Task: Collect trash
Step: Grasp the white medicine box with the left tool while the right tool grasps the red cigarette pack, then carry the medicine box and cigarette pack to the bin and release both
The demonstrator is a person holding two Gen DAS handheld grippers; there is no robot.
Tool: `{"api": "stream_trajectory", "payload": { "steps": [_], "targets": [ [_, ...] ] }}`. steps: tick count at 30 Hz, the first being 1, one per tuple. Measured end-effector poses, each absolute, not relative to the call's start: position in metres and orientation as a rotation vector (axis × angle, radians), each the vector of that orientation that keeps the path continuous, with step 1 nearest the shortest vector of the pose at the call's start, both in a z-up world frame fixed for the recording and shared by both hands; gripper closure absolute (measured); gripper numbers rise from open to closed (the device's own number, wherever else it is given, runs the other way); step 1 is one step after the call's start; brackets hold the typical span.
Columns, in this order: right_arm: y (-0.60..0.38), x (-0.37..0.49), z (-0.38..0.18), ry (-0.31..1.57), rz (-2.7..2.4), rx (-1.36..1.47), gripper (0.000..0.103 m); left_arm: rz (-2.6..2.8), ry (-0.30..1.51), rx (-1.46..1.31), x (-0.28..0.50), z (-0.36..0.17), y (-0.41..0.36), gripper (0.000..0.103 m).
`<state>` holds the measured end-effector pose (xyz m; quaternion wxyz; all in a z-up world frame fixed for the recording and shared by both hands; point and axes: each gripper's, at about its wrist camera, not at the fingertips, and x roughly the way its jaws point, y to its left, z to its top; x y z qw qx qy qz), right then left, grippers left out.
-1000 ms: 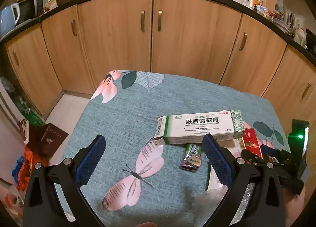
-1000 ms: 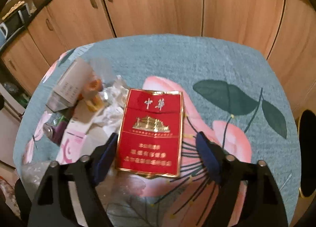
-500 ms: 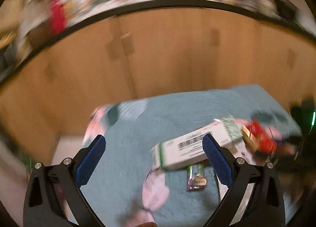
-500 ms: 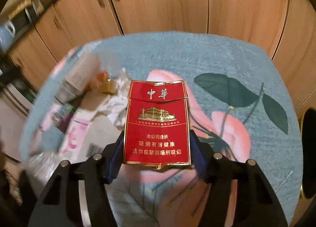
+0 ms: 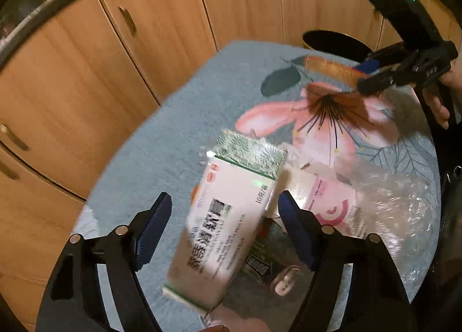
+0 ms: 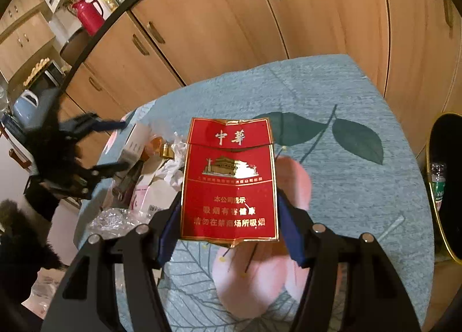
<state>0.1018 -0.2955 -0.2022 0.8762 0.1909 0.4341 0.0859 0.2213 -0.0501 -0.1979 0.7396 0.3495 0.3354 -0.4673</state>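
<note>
Right tongs (image 6: 228,234) pinch flat glossy red pack (image 6: 229,179); dented, seemingly.

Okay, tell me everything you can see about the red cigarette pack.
The red cigarette pack is a flat cardboard flip-top box with gold edging, white Chinese characters on the lid, a gold building emblem and gold warning text below. Its top edge is dented and the bottom edge looks torn. It stands upright, face to the camera, pinched at its lower sides by the right gripper, lifted above the blue floral tablecloth. Nothing else touches it.
</note>
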Motion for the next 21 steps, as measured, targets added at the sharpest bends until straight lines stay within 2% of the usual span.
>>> {"api": "stream_trajectory", "payload": {
  "steps": [3,4,7,10,15,21],
  "targets": [
    [-0.301,0.099,-0.203,0.898,0.180,0.414,0.041,-1.045,0.782,0.768,0.226,-0.216,-0.055,0.031],
    [-0.302,0.100,-0.203,0.895,0.182,0.419,0.041,-1.039,0.785,0.766,0.225,-0.220,-0.055,0.038],
    [-0.303,0.099,-0.203,0.876,0.198,0.424,0.042,-0.994,0.769,0.712,0.224,-0.218,-0.049,0.048],
    [-0.300,0.095,-0.202,0.859,0.209,0.417,0.042,-0.964,0.741,0.578,0.222,-0.196,-0.035,0.053],
    [-0.301,0.089,-0.198,0.840,0.217,0.426,0.042,-0.975,0.706,0.385,0.209,-0.172,-0.006,0.055],
    [-0.315,0.074,-0.189,0.795,0.177,0.417,0.042,-0.813,0.758,0.239,0.219,-0.179,0.011,0.058]
  ]
}}
